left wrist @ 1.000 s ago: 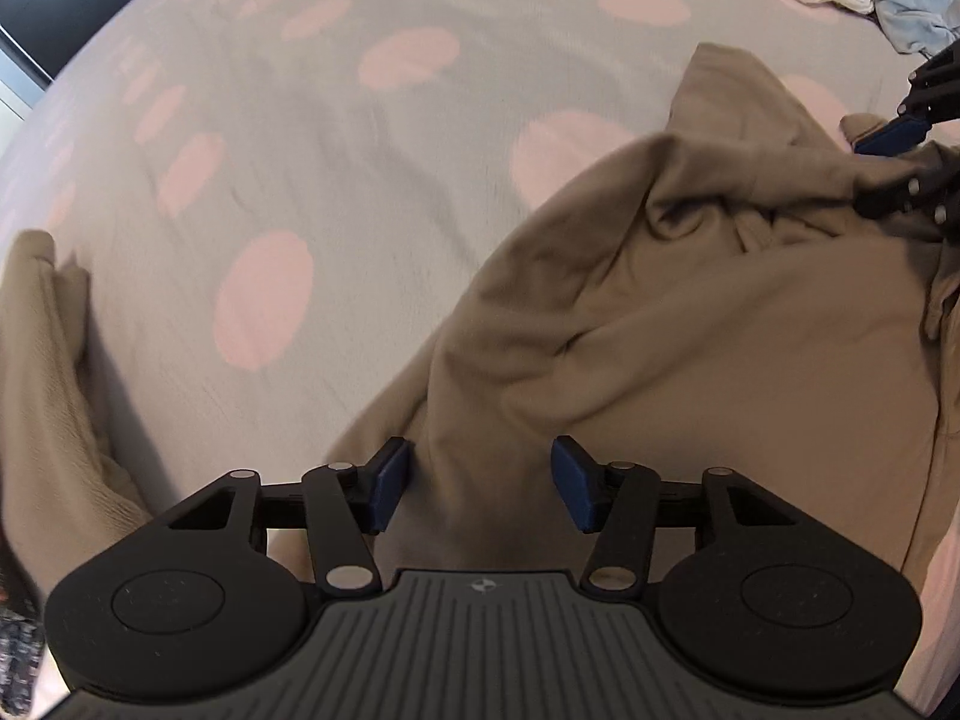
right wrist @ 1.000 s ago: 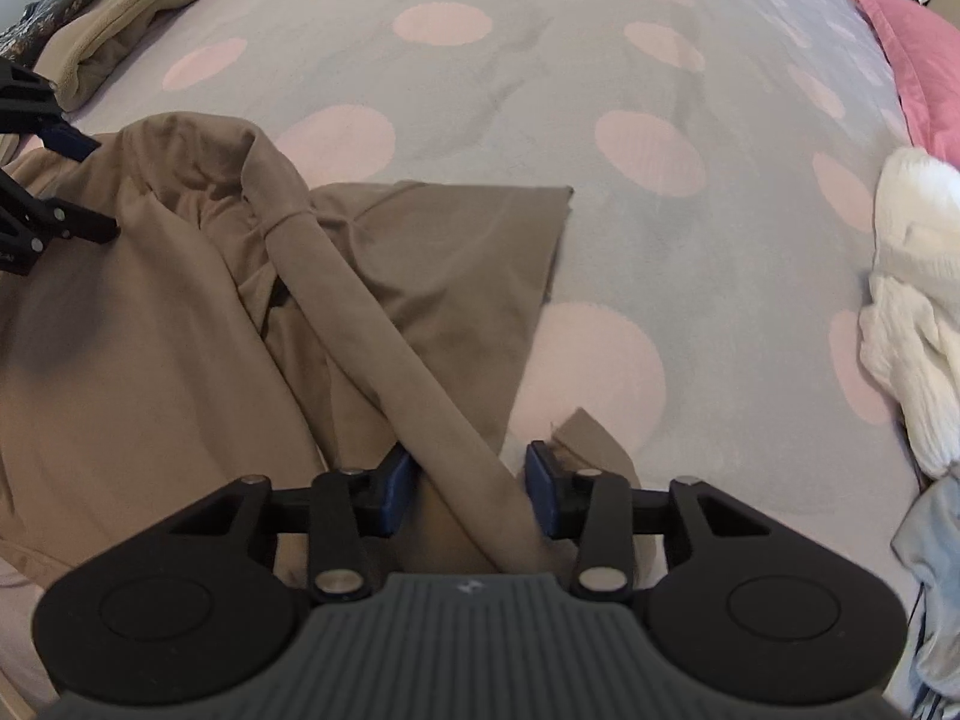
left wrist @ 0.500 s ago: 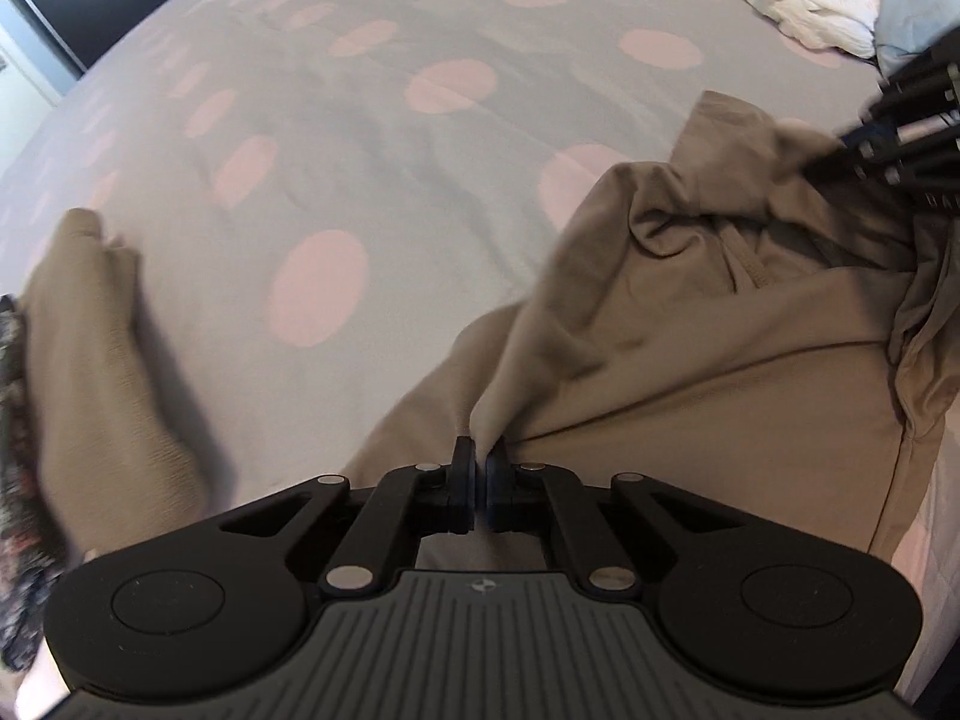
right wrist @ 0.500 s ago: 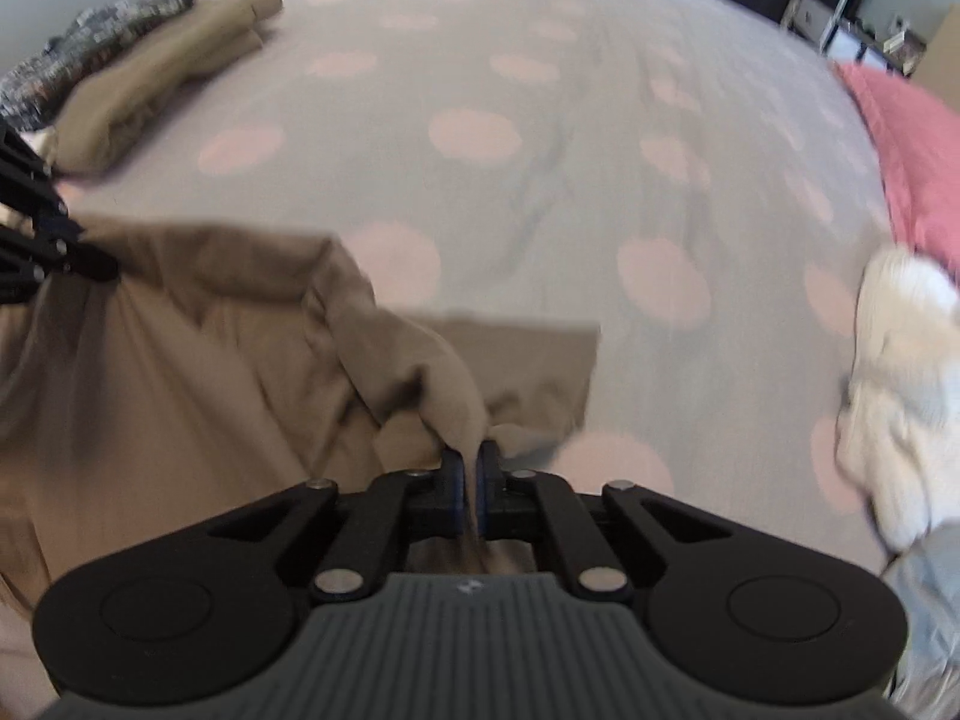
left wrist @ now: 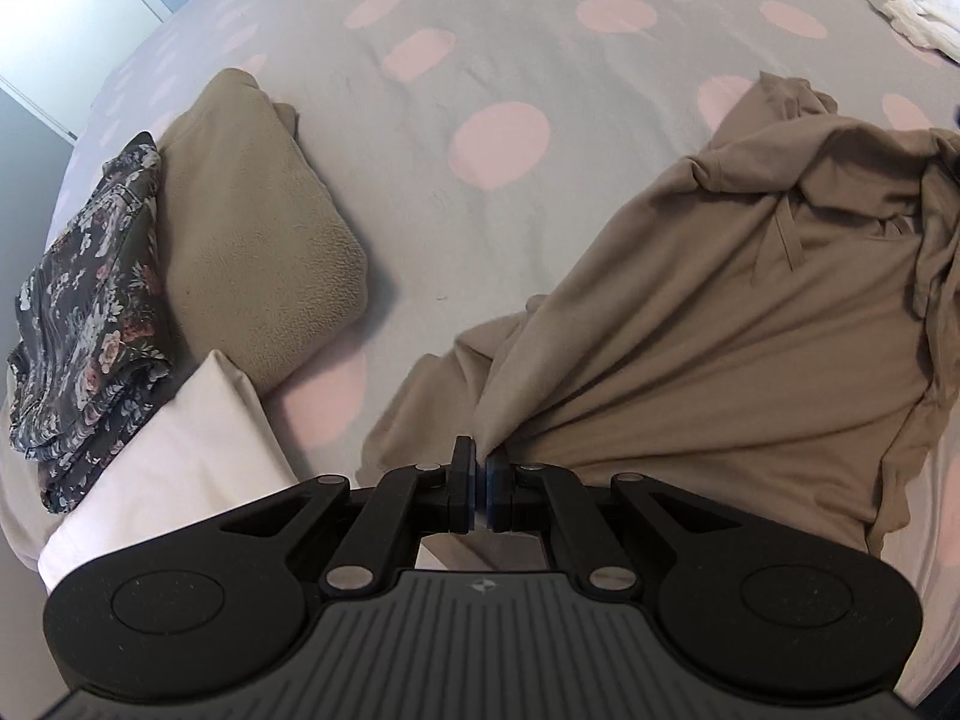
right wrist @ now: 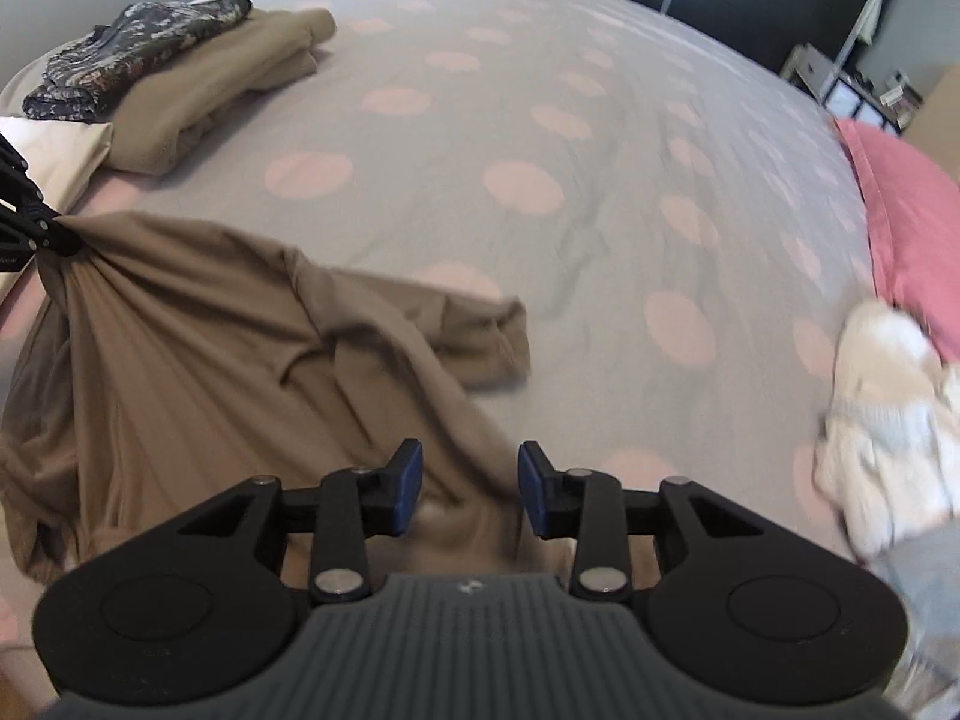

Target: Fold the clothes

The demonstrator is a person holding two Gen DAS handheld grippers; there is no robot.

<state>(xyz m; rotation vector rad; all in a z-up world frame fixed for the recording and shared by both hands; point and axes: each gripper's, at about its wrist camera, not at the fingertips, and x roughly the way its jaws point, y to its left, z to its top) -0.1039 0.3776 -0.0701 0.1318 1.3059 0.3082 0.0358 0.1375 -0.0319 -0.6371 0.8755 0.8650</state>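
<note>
A tan long-sleeved garment (left wrist: 720,330) lies crumpled on the grey bedspread with pink dots (left wrist: 480,60). My left gripper (left wrist: 480,468) is shut on a bunched edge of it, and the cloth is pulled taut from that pinch. In the right wrist view the same garment (right wrist: 180,348) fans out from the left gripper (right wrist: 36,228) at the left edge. My right gripper (right wrist: 470,480) has its jaws opening. A fold of the tan cloth runs between and under its blue pads (right wrist: 408,480), which do not press on it.
At the left lie a folded tan fleece (left wrist: 258,240), a dark floral garment (left wrist: 90,300) and a white pillow (left wrist: 180,450). A heap of white clothes (right wrist: 888,408) and a pink pillow (right wrist: 900,210) lie at the right.
The left gripper shut on the garment's edge and lifted it away toward the folded pile. The right gripper shut on the sleeve, rose, and has now opened off it.
</note>
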